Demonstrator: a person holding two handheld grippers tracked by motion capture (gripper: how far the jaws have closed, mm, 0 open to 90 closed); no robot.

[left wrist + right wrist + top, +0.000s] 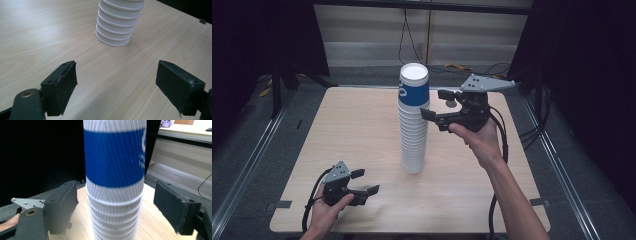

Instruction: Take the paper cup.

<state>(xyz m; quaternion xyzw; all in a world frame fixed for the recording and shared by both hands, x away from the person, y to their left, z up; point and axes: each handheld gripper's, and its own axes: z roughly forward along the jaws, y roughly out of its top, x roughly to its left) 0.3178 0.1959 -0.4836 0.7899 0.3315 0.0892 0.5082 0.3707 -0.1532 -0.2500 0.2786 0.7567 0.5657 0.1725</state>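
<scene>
Beside cup stack (414,120), right gripper (435,104) raised, open; left gripper (366,182) low.

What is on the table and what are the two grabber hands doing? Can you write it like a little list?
Table: light wooden table
Cups: tall cup stack, upside down, standing mid-table
Top cup: top cup, white with a blue band
Right gripper: right gripper, raised beside the top of the stack, jaws open on either side of it, pads not pressing
Left gripper: left gripper, low near the front edge, open, holding nothing
</scene>
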